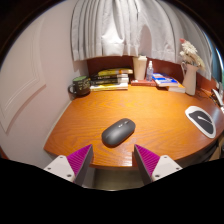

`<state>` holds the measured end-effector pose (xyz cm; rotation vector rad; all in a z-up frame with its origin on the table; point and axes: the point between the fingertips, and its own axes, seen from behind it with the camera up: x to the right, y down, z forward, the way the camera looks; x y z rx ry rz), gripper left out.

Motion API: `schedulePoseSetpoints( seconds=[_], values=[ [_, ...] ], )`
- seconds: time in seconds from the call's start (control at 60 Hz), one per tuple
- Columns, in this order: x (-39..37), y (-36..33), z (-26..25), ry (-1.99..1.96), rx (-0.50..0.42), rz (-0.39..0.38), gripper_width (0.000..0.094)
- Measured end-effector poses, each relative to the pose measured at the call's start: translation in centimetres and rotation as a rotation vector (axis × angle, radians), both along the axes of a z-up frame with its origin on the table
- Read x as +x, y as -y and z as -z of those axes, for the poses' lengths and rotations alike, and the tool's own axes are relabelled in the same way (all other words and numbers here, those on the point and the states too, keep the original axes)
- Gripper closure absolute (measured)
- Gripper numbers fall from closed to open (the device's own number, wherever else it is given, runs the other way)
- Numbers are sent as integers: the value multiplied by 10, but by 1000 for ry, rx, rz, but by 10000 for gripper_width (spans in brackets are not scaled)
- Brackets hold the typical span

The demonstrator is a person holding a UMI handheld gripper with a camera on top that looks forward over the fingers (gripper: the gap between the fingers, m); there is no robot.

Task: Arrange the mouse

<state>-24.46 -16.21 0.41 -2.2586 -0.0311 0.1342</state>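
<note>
A dark grey computer mouse (118, 131) lies on the wooden desk (85, 120), just ahead of my fingers and about midway between them, lying at a slant. My gripper (113, 160) is open and empty, its magenta pads (78, 157) wide apart above the desk's near edge. A mouse mat (201, 121), light with a dark patch, lies at the desk's right end, beyond the right finger.
At the back of the desk stand a dark green mug (79, 87), stacked books (108, 80), a yellowish box (139, 68), more books (164, 80) and a vase of flowers (190, 68). White curtains hang behind. A white wall runs along the left.
</note>
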Motion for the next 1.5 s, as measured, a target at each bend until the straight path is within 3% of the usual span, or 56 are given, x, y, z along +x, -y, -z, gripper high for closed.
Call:
schedulePoseSetpoints(
  seconds=[0.367, 0.467, 0.567, 0.817, 0.967, 1.1, 1.233, 1.383, 1.5],
  values=[
    [-19, -87, 16, 57, -25, 18, 125],
    [-17, -100, 18, 70, -28, 43, 213],
    [-15, -108, 18, 75, -37, 60, 443],
    [-18, -112, 21, 69, -119, -20, 561],
    [-14, -117, 10, 42, -151, -69, 561],
    [18, -128, -48, 57, -74, -124, 561],
    [92, -140, -139, 94, 68, -103, 560],
    [207, -148, -228, 155, 209, -30, 562],
    [299, -145, -261, 198, 266, 51, 564]
  ],
)
